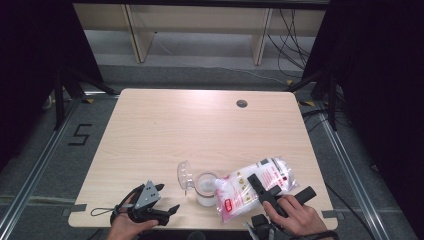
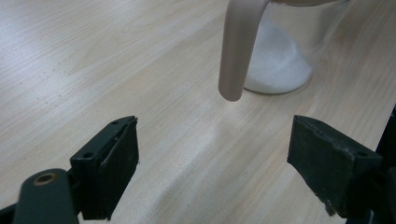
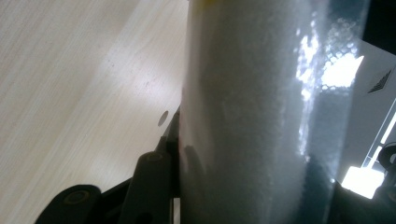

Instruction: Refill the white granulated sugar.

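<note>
The right gripper [image 1: 268,189] clamps the tilted clear plastic bag of white granules [image 1: 255,186], apparently pouring into the clear glass jar [image 1: 205,188]; keep the spout over the rim. The left gripper [image 1: 159,206] rests with its jaws wide and empty.

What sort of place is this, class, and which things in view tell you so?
Probably a lab or recording studio: a bare desk between black curtains, a taped floor mark beside it, and loose cables behind it.

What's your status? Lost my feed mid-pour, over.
Right gripper shut on bag, tipped toward jar. Left gripper open, idle beside jar, nothing between jaws. White grains in jar. Jar's lid hinged back, nothing blocking.
</note>
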A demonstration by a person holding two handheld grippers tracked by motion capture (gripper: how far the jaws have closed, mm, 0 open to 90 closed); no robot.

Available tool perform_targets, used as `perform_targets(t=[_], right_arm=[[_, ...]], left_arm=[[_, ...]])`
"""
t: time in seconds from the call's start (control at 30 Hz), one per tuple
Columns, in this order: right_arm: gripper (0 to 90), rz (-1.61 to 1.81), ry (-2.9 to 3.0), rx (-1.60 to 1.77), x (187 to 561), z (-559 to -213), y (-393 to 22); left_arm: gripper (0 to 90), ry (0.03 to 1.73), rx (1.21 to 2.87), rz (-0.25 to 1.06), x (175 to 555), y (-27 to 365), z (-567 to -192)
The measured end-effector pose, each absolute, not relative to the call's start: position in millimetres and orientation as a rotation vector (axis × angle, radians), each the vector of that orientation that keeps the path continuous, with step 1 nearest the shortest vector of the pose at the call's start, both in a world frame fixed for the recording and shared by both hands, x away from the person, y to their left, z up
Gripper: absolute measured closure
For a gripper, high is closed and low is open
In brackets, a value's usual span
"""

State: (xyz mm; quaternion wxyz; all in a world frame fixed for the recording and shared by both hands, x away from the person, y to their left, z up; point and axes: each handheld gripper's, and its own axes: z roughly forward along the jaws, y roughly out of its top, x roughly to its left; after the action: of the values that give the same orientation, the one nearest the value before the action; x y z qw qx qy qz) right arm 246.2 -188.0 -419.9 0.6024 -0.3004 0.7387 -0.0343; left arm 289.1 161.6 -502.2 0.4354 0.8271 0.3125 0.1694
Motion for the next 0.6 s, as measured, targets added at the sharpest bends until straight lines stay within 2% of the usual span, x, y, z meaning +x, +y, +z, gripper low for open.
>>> perform_targets(t=[0.6], right_arm=[[66.7,-0.082,1.708,-0.697,245.7,-419.2,-187.2]], left_arm=[[16.1,0.786,2.049,0.416,288.8,161.0,-502.5]])
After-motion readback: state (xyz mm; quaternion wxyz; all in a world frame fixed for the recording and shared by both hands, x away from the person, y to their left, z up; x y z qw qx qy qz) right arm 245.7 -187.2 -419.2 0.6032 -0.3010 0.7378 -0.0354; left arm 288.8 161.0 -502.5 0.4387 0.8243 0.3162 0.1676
